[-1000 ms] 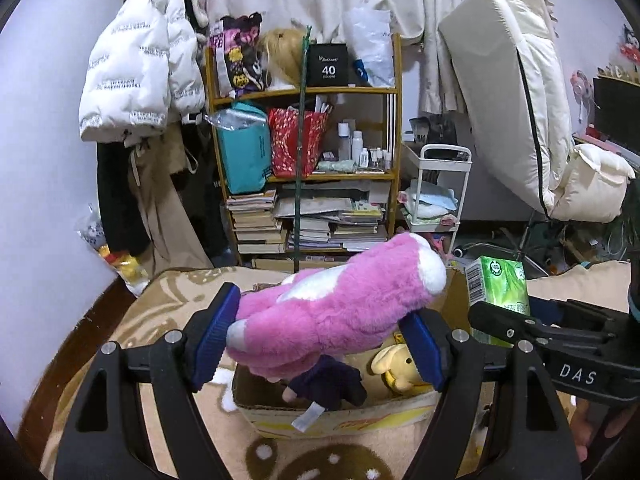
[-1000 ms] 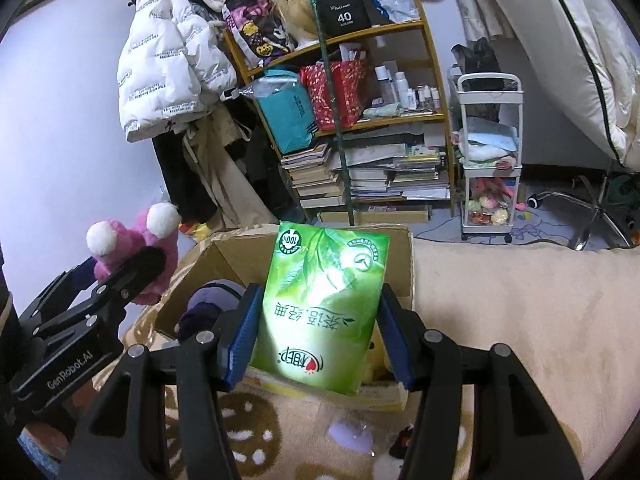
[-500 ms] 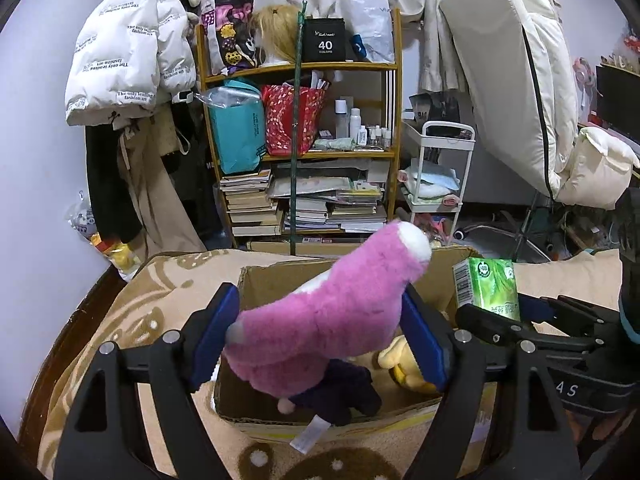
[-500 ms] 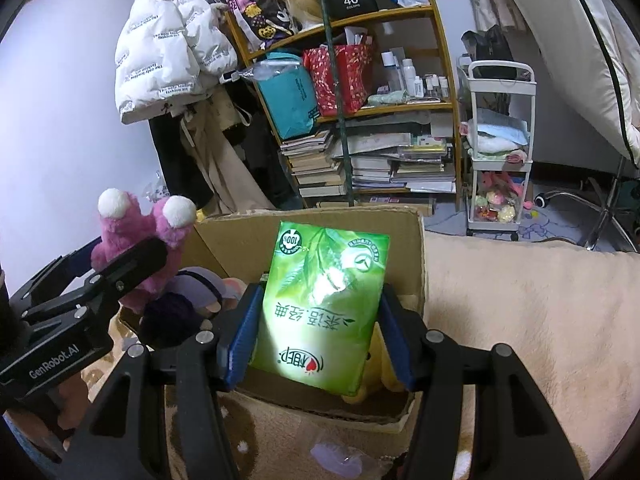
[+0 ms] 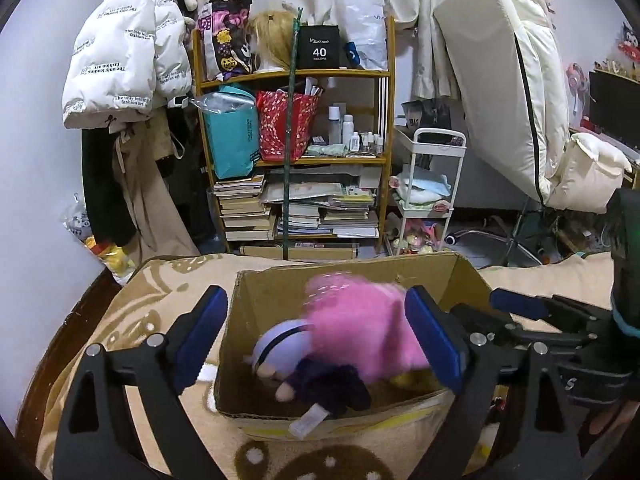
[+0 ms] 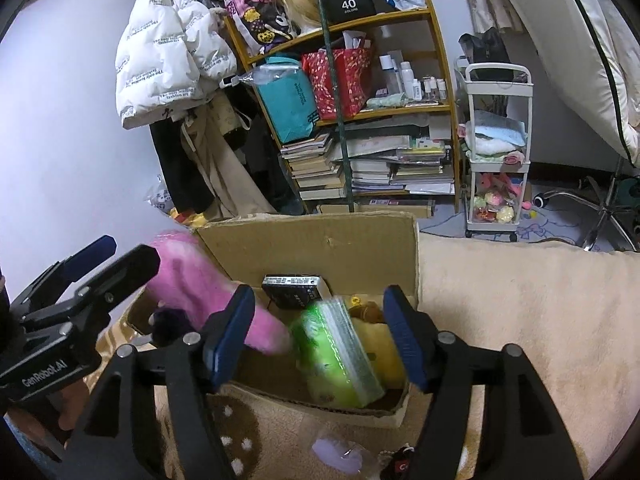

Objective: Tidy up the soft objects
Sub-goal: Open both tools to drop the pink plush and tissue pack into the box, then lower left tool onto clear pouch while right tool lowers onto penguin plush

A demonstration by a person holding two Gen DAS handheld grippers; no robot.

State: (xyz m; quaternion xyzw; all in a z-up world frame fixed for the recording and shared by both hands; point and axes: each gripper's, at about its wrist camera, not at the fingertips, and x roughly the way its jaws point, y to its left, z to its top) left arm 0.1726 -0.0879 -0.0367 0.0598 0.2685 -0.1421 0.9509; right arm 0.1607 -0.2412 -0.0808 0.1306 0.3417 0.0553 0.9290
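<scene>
You have the cardboard box (image 5: 436, 268) on the blanket (image 6: 520, 300), bookshelf (image 5: 292, 160) behind it. Inside, the plush toy (image 5: 360, 328) lies left of the tissue pack (image 6: 340, 356).

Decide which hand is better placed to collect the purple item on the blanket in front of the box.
Right, probably. The purple item lies just below the right gripper, whose jaws are opening off the green pack. The left gripper, also opening, hangs over the other side of the box.
</scene>
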